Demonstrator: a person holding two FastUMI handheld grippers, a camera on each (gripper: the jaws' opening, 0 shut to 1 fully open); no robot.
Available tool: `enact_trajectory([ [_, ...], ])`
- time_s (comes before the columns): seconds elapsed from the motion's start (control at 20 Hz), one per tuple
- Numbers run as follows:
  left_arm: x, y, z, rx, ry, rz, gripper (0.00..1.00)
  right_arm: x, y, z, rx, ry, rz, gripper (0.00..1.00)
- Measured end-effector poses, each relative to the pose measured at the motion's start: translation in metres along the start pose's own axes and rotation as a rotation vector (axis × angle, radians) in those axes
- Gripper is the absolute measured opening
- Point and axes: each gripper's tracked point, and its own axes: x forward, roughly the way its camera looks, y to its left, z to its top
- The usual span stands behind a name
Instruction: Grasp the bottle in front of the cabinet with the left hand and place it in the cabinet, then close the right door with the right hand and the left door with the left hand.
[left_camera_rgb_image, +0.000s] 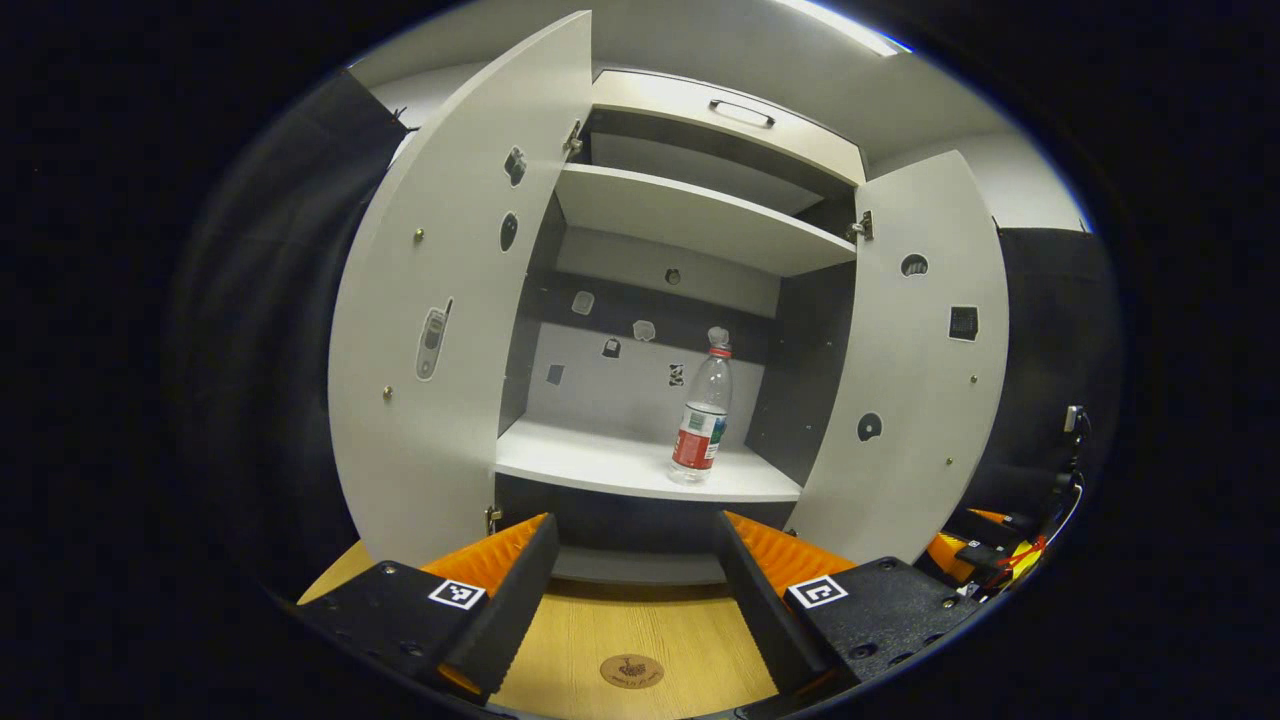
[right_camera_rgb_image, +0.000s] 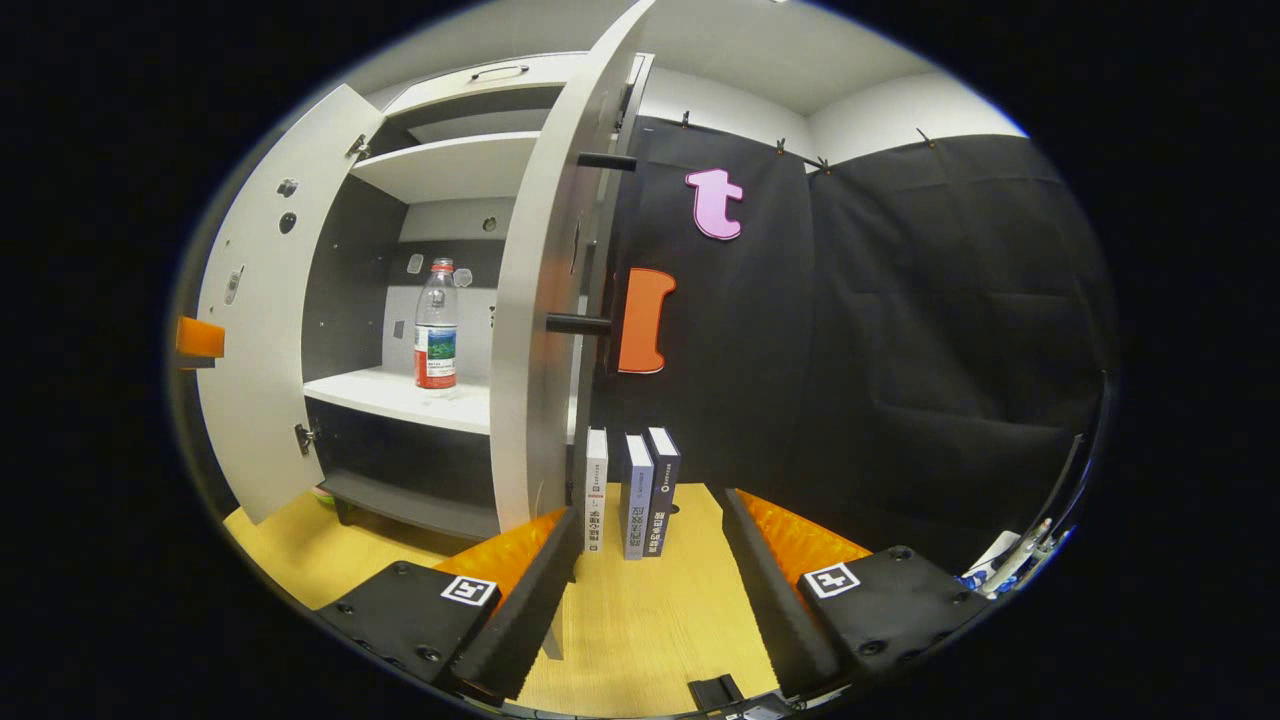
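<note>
The bottle (left_camera_rgb_image: 703, 414) stood upright on the cabinet (left_camera_rgb_image: 640, 465) shelf; both doors were open. Both tools, left (left_camera_rgb_image: 637, 570) and right (right_camera_rgb_image: 650, 570), were released and empty. The right tool should press the right door's (right_camera_rgb_image: 535, 300) outer face, beside its handle (right_camera_rgb_image: 577, 323).

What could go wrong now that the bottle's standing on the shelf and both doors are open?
The bottle stands upright near the front edge of the shelf, so a hard-swung door could shake the cabinet and tip it. The right door hangs just ahead of the open right gripper; books stand close beside it, and the fingers may knock them while reaching.
</note>
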Motion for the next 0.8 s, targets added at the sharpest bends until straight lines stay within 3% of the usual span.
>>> enact_trajectory([
  [0.45,0.012,-0.029,-0.006,-0.027,0.014,-0.08,0.95,-0.002,0.016,0.0,0.016,-0.002,0.015,0.95],
  [0.8,0.014,-0.038,-0.005,-0.009,0.011,-0.11,0.95,-0.001,0.06,0.004,0.02,-0.007,0.105,0.96],
])
